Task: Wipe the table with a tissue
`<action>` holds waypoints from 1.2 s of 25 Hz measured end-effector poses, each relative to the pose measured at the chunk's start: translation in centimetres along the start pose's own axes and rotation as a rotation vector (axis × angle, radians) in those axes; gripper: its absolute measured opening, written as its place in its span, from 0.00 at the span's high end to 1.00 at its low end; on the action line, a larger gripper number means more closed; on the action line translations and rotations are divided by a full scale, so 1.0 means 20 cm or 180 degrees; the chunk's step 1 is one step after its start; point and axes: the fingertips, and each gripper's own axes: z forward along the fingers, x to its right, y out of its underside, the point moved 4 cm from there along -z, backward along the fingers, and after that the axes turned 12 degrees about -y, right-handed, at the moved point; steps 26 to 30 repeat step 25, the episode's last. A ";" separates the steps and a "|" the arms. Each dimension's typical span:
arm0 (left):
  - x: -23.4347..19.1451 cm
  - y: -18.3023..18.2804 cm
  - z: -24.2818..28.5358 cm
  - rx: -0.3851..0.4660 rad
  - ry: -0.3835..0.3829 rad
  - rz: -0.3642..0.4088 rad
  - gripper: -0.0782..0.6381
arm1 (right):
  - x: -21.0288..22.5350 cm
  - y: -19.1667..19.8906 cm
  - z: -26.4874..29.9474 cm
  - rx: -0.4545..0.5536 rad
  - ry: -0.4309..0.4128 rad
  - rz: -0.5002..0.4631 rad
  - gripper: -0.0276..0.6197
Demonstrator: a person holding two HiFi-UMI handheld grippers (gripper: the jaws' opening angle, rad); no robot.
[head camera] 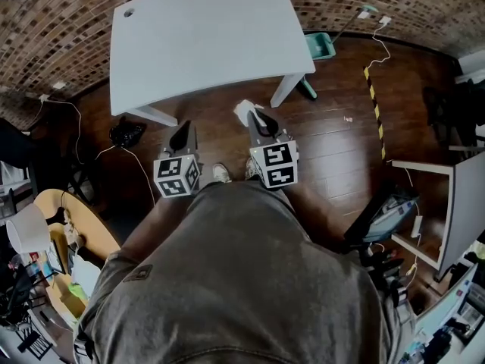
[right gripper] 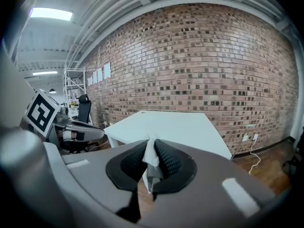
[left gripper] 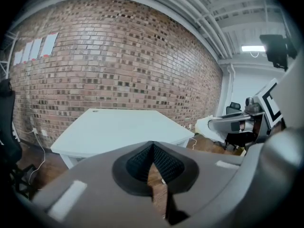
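A bare white table (head camera: 204, 36) stands ahead of me against the brick wall, also seen in the left gripper view (left gripper: 118, 129) and the right gripper view (right gripper: 175, 127). My right gripper (head camera: 256, 115) is shut on a white tissue (head camera: 244, 111), held in the air short of the table's near edge; the tissue (right gripper: 151, 156) sticks up between the black pads. My left gripper (head camera: 180, 136) hangs beside it, shut with nothing in it, its pads (left gripper: 153, 163) meeting at the tips.
A teal dustpan (head camera: 320, 45) lies on the wooden floor to the table's right, by a yellow-black taped strip (head camera: 373, 101). A black object (head camera: 126, 133) and cables lie left of the table. A round wooden side table (head camera: 72, 241) stands at left, desks at right.
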 end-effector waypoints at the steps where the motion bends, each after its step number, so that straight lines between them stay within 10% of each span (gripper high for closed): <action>1: 0.00 0.00 0.00 0.0000 0.0005 -0.0001 0.89 | -0.01 0.00 0.00 0.0003 0.0000 -0.0002 0.90; 30: -0.01 0.02 0.03 -0.0037 0.0014 -0.0026 0.89 | -0.03 0.00 0.02 -0.0031 -0.0016 -0.0013 0.90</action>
